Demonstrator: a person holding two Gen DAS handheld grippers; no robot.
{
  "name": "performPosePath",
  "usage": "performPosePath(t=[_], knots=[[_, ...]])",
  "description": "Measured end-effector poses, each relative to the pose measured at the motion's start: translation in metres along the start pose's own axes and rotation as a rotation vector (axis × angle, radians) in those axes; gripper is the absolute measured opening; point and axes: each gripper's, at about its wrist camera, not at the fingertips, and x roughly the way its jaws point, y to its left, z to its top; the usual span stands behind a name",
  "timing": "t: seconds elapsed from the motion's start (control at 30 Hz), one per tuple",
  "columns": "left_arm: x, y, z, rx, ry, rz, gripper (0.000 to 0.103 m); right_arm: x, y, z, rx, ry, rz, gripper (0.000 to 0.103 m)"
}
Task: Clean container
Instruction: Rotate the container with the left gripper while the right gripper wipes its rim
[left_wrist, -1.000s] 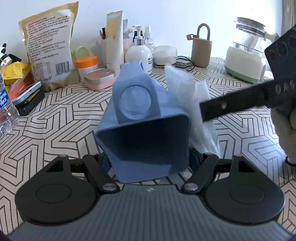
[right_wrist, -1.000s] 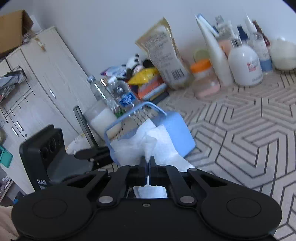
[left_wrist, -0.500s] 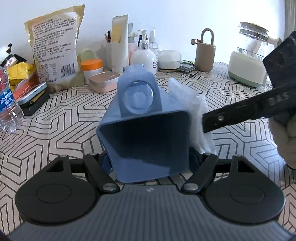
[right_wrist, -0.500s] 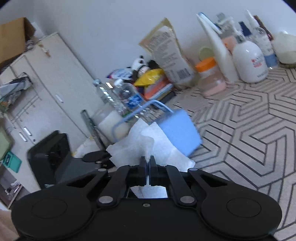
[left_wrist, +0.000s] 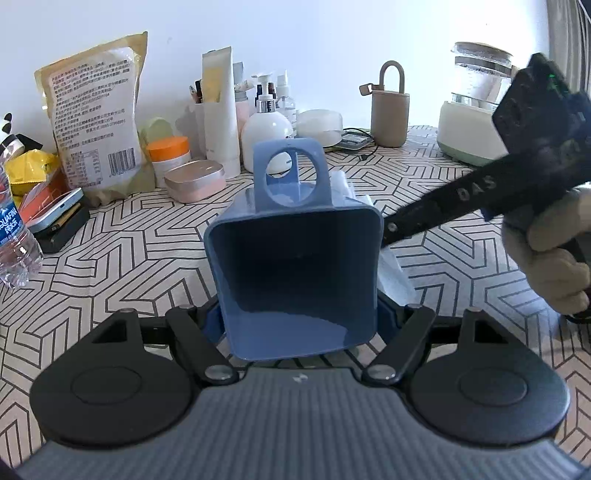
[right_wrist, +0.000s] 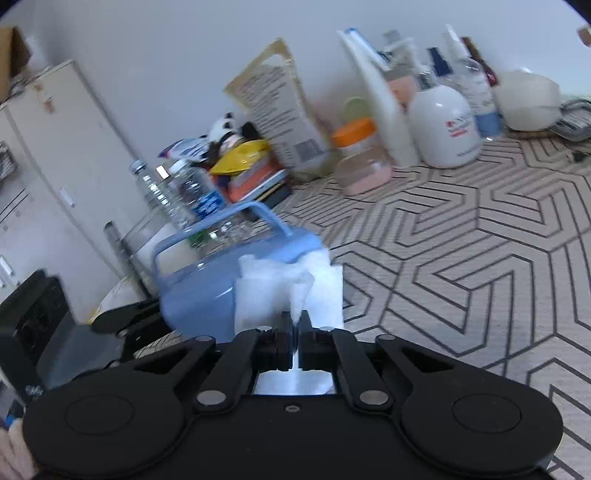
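Note:
A blue square container (left_wrist: 295, 266) with a handle loop is held tipped over the table, its mouth facing the left wrist camera. My left gripper (left_wrist: 298, 321) is shut on its two side walls. My right gripper (right_wrist: 294, 321) pinches a folded white tissue (right_wrist: 280, 288), though its jaws are opening slightly. The tissue lies flat against the container's (right_wrist: 207, 284) outer wall. In the left wrist view only a strip of the tissue (left_wrist: 391, 273) shows behind the container's right wall. There the right gripper (left_wrist: 391, 232), held by a gloved hand (left_wrist: 554, 258), reaches in from the right.
Along the wall stand a printed bag (left_wrist: 92, 122), an orange-lidded jar (left_wrist: 168, 153), a pink case (left_wrist: 194, 179), pump bottles (left_wrist: 266, 133), a beige holder (left_wrist: 389, 107) and a kettle (left_wrist: 476, 125). A water bottle (left_wrist: 14, 240) and stacked packets sit at the left. The patterned tablecloth (right_wrist: 461, 258) covers the table.
The container has tipped so its mouth faces the left camera more squarely and its handle stands up. The right gripper has slid the tissue along the container's right wall, so less tissue shows.

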Motion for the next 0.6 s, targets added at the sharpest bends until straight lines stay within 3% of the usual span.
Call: performPosePath(t=[0.23,0.53,0.6], knots=[[0.001,0.001,0.000,-0.012,0.003,0.001,0.076,-0.004,-0.015,0.002,0.097,-0.038,0.030,0.008],[0.007,0.007,0.001,-0.051,0.050,0.000,0.076,-0.002,-0.035,-0.006,0.410,-0.066,0.371,0.011],[0.007,0.009,0.000,-0.066,0.053,-0.001,0.076,-0.001,-0.029,-0.005,0.373,-0.064,0.345,0.011]])
